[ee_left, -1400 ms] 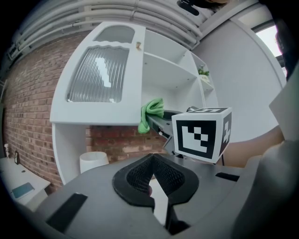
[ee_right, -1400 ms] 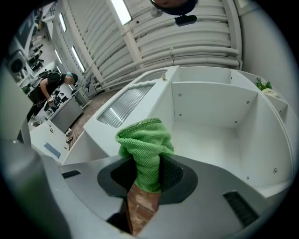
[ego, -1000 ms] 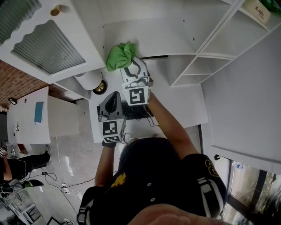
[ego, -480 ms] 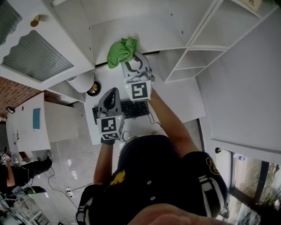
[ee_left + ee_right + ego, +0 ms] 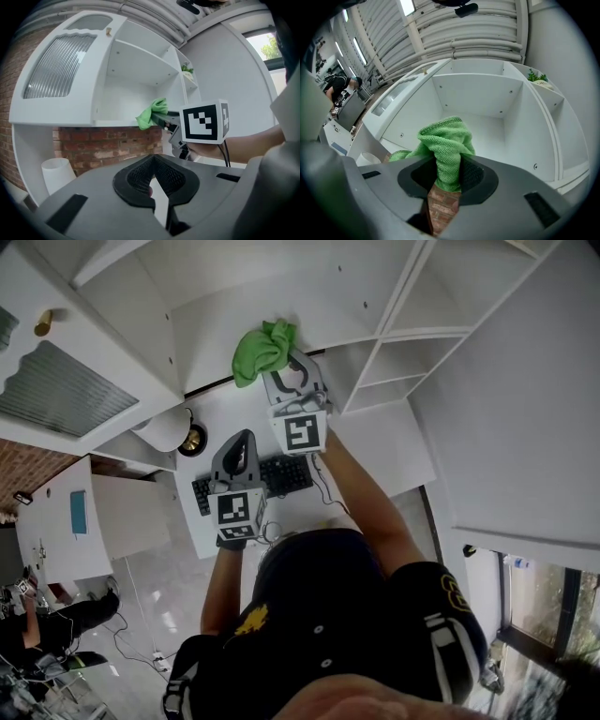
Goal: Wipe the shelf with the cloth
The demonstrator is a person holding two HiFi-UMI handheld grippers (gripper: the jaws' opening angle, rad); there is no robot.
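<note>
The right tool (image 5: pixel 274 371) has barely shifted, still clamped on the one green cloth (image 5: pixel 262 348) at the shelf (image 5: pixel 281 296) edge; left tool (image 5: pixel 241 442) (over the bench (image 5: pixel 375 446)) closed, empty.

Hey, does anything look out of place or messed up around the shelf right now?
Nothing stands out. The green cloth is bunched in the right hand-held gripper by the white shelf; the keyboard lies flat on the desk.

Left claw (image 5: pixel 153 186) closed, empty — right claw (image 5: pixel 163 121) pinching green cloth (image 5: pixel 152 112) by white shelf (image 5: pixel 123 123) front.
</note>
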